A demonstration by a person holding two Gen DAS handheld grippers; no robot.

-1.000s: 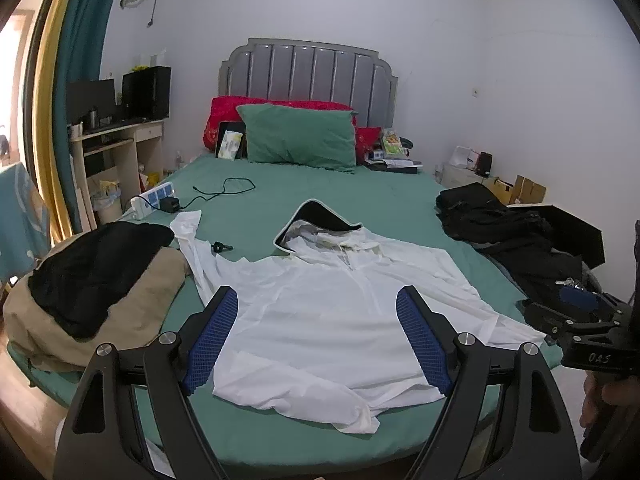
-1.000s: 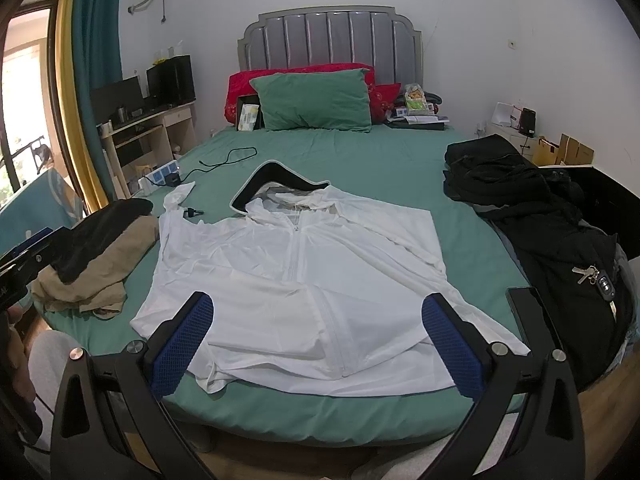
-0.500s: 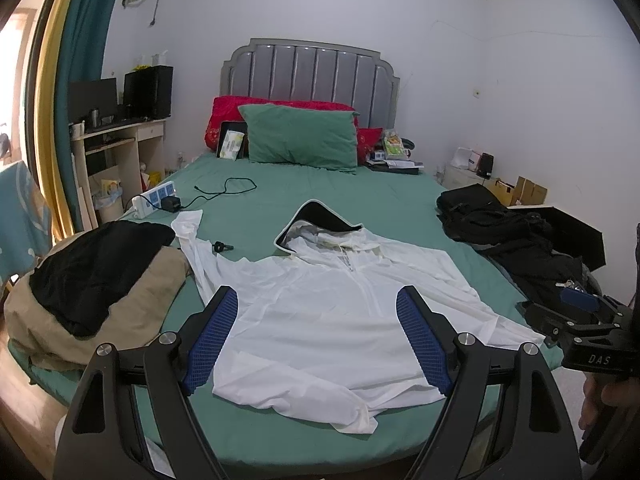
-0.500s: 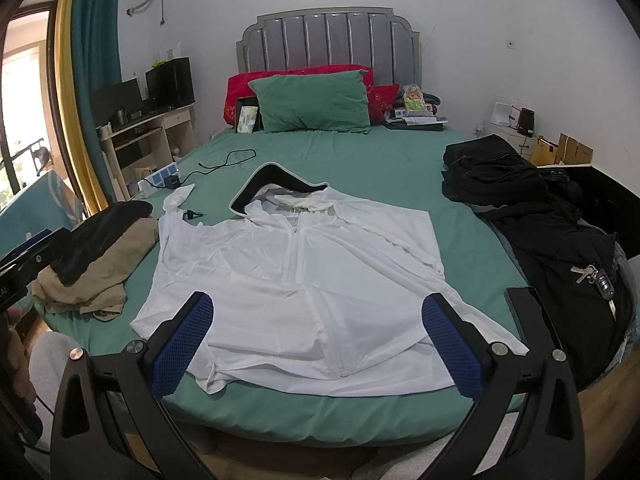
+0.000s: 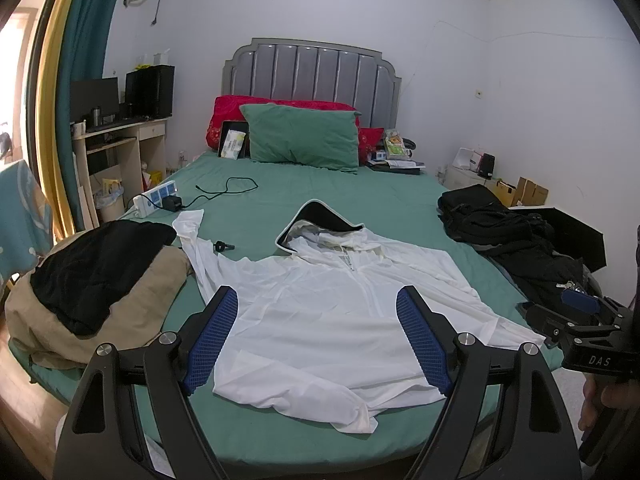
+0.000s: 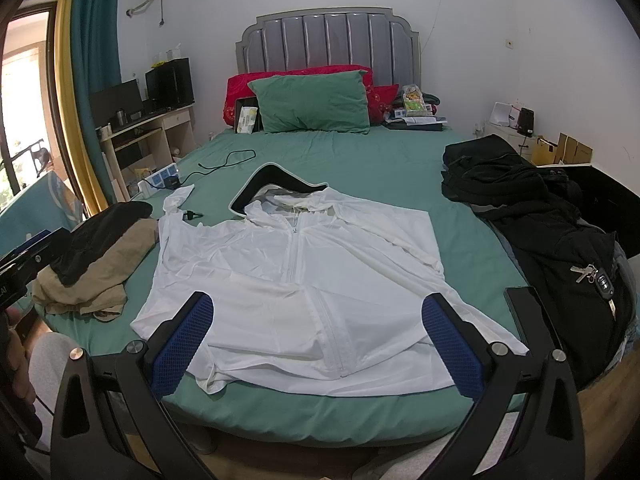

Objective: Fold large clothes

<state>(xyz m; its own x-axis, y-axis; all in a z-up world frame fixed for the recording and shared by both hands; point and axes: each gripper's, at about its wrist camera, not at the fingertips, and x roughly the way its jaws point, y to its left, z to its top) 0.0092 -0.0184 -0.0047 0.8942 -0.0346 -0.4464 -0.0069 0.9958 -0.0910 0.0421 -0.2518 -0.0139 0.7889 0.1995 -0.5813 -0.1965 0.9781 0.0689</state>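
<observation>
Nearest: left gripper (image 5: pixel 318 338) and right gripper (image 6: pixel 320 344), both with jaws spread wide, empty, poised above foot of bed (image 6: pixel 360 160). Next: white hooded jacket (image 6: pixel 296 276) lying flat, front up, zip closed, hem toward bed's foot; one sleeve stretched toward power strip (image 5: pixel 156 199), other lying along far side of jacket. Judged: folding not begun; sleeves and body folds all remain. Flanks: tan-and-black clothes pile (image 5: pixel 92 284), black garments (image 6: pixel 532 216). Far: green pillow (image 5: pixel 302 138), headboard (image 5: pixel 312 66).
</observation>
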